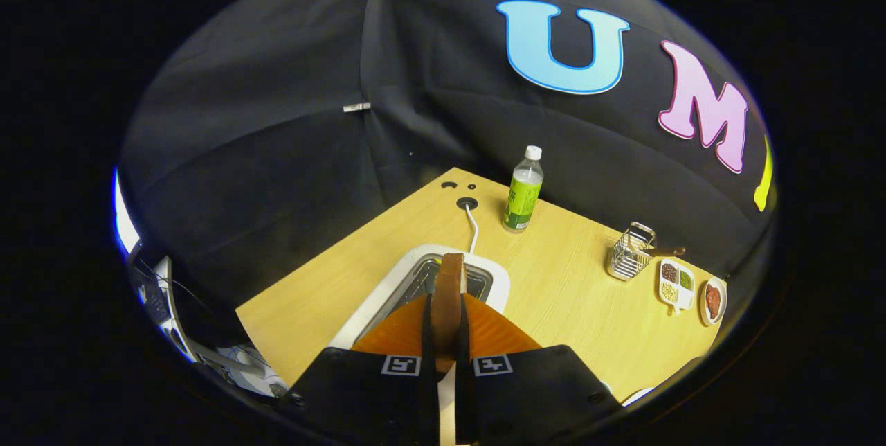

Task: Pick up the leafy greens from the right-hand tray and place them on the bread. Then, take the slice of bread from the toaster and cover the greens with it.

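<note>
My gripper point(446, 307) is shut on a slice of bread point(450, 280), seen edge-on with a brown crust, standing upright between the two fingers. The slice is directly above the slot of the white toaster point(426, 266), which sits just beyond the fingers on the wooden table point(567, 293). I cannot tell whether the slice's lower edge is still inside the slot. A white cable runs from the toaster to a hole in the table.
A green-labelled bottle point(523, 190) stands behind the toaster. Further right are a wire basket point(630, 253), a white divided dish point(676, 284) with small fillings, and a small plate with something red point(713, 300). The table's left edge drops off beside the toaster.
</note>
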Motion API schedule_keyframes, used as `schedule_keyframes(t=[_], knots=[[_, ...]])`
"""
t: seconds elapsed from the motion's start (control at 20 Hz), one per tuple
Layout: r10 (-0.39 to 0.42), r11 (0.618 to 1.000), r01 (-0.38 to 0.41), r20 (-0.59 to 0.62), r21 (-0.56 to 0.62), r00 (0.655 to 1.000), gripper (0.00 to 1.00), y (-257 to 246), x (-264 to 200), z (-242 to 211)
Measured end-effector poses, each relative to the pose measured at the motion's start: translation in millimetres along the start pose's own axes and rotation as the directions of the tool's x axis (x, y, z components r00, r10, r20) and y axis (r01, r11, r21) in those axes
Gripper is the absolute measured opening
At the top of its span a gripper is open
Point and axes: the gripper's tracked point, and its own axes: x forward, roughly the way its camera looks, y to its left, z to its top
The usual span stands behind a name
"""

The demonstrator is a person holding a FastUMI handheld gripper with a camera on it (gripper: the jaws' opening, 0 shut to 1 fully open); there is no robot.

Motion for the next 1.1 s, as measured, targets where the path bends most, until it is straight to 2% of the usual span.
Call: schedule_keyframes(t=[0.25, 0.45, 0.6, 0.75, 0.9, 1.1], knots=[[-0.007, 0.998, 0.001, 0.101, 0.060, 0.995, 0.13, -30.0, -47.3, 35.2], [-0.059, 0.988, 0.039, 0.129, 0.150, 0.990, 0.13, -79.1, -87.1, 26.0], [-0.105, 0.971, 0.077, 0.111, 0.227, 0.988, 0.13, -120.1, -101.6, -5.0], [-0.109, 0.942, 0.082, 0.067, 0.325, 0.992, 0.13, -143.1, -107.9, -52.6], [-0.100, 0.909, 0.085, 0.016, 0.408, 0.995, 0.13, -155.2, -107.7, -97.6], [-0.086, 0.885, 0.091, -0.030, 0.457, 0.996, 0.13, -158.5, -97.4, -140.3]])
